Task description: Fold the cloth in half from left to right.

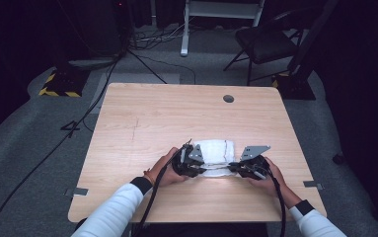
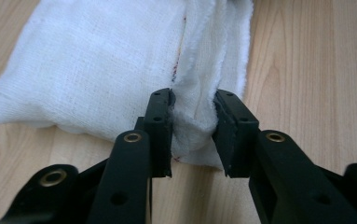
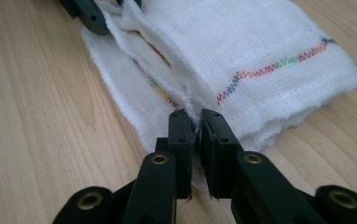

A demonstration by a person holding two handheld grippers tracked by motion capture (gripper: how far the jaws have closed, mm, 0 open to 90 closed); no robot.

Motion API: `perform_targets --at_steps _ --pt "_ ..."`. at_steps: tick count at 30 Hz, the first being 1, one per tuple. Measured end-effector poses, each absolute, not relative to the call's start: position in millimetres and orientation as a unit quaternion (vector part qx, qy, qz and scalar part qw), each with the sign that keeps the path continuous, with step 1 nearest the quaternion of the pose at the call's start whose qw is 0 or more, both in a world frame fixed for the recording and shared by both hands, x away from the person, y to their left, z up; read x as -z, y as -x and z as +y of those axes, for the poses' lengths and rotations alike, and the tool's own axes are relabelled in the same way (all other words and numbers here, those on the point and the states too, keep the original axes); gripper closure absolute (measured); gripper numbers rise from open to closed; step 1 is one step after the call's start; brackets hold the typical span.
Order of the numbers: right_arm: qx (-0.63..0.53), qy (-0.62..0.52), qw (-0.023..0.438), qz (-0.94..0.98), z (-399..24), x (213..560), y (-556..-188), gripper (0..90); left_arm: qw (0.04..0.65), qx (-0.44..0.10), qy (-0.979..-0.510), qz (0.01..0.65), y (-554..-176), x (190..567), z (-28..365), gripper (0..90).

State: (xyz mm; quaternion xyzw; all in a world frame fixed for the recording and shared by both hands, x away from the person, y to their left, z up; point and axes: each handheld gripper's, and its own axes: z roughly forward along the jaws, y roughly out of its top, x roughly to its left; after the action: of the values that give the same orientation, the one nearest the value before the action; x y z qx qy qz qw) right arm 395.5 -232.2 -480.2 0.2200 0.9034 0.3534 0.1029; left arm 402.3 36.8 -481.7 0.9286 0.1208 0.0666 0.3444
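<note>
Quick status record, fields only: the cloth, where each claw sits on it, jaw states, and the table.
cloth: white gauze cloth, folded in layers, with multicoloured zigzag stitching, lying on the table
left claw: at one near corner of the cloth, a bunched fold between its jaws, pads touching it on both sides
right claw: at the other near corner, jaws nearly together, pinching a thin frayed edge
table: light wooden top with a round grommet hole near the far edge
hands: one on each claw, white sleeves
</note>
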Motion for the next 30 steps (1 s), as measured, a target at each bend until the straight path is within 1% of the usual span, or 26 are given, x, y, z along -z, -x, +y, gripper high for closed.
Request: perform_targets --at_steps 4,8,12,15,20,24,30 --pt "-0.354 -0.223 0.104 0.902 -232 485 -393 82.5 0.345 -0.076 -0.927 0.126 -398 484 38 66.8" --pt "-0.347 -0.213 0.117 0.906 -230 486 -391 82.6 0.346 -0.106 -0.926 0.109 -391 489 38 65.8" --pt "-0.340 -0.206 0.131 0.908 -228 486 -388 83.0 0.355 -0.098 -0.923 0.113 -394 490 40 66.0" --pt "-0.342 -0.207 0.127 0.908 -229 486 -390 84.0 0.356 -0.100 -0.923 0.106 -395 491 40 66.3" --pt "-0.343 -0.208 0.124 0.908 -228 487 -393 85.1 0.359 -0.088 -0.923 0.108 -401 491 40 66.7" --pt "-0.344 -0.211 0.126 0.906 -228 487 -396 85.3 0.355 -0.092 -0.924 0.106 -405 491 40 67.0" --pt "-0.341 -0.216 0.135 0.905 -224 487 -405 85.5 0.354 -0.102 -0.922 0.119 -417 491 41 67.1"
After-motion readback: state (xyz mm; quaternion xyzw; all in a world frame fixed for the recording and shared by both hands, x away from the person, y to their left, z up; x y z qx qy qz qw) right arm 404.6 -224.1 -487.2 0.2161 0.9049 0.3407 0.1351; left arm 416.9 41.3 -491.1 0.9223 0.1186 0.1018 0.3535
